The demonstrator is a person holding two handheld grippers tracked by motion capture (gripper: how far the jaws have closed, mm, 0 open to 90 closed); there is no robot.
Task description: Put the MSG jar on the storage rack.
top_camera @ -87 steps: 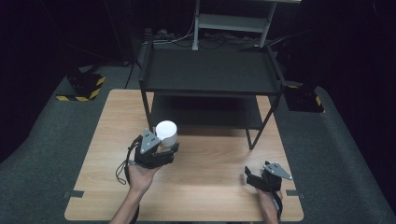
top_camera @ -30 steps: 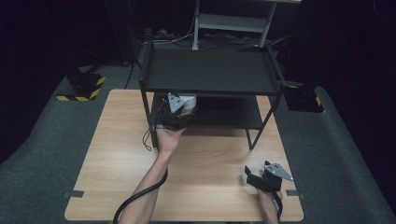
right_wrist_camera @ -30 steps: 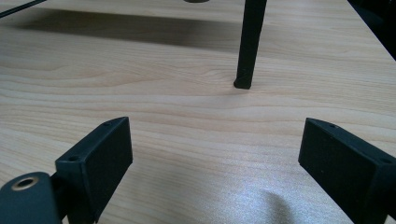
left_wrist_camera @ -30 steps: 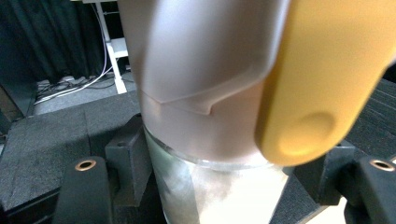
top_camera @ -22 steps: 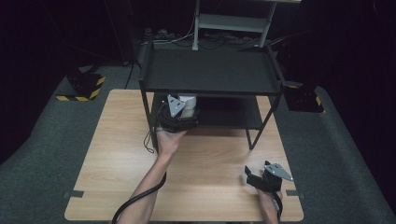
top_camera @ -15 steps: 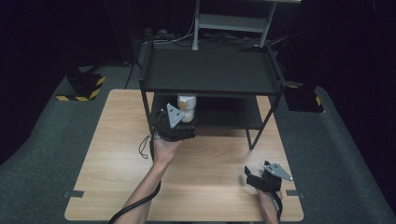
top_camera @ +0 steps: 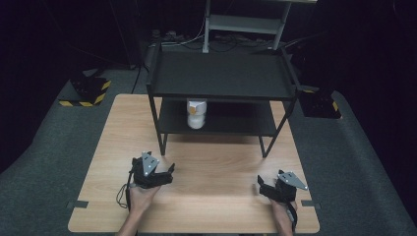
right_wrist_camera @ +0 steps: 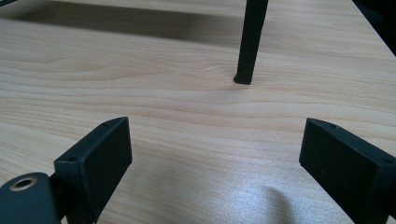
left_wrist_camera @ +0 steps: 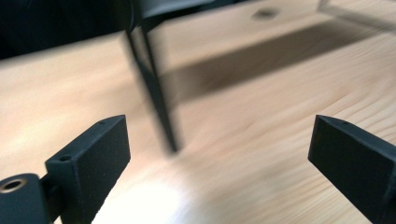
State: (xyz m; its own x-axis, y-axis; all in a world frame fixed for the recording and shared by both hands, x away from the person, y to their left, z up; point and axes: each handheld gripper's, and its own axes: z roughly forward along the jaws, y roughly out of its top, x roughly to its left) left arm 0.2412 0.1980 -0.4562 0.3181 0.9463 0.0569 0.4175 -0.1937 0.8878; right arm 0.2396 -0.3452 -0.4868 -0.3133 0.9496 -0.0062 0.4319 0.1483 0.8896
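Left gripper, high view: the left gripper (top_camera: pixel 164 173) is sitting low over the near left part of the wooden table (top_camera: pixel 216 162), held by the person's left hand (top_camera: pixel 140 195). Its jaws are standing wide apart with nothing between them, pointing toward the shelf.
Right gripper, high view: the right gripper (top_camera: pixel 264 188) is resting at the near right of the table, held by the person's right hand (top_camera: pixel 282 209), jaws spread and empty, a grey plate showing on top.
Shelf, high view: a black two-level metal shelf (top_camera: pixel 221 73) is standing on the far half of the table.
White container, high view: a white container (top_camera: pixel 196 113) with a small orange mark is standing upright on the lower level of the shelf, left of its middle, well apart from both grippers.
Surroundings, high view: grey carpet (top_camera: pixel 354 162) is lying around the table, and yellow-and-black striped blocks (top_camera: pixel 83 93) are sitting on the floor at the far left.
Left gripper view: the left gripper's (left_wrist_camera: pixel 219 158) two black jaws are rising wide apart with bare wood between them; a black shelf leg (left_wrist_camera: pixel 156 98) is standing ahead, blurred.
Right gripper view: the right gripper's (right_wrist_camera: pixel 215 154) jaws are gaping equally wide over bare wood; a shelf leg (right_wrist_camera: pixel 250 42) is standing on the table beyond them, right of centre.
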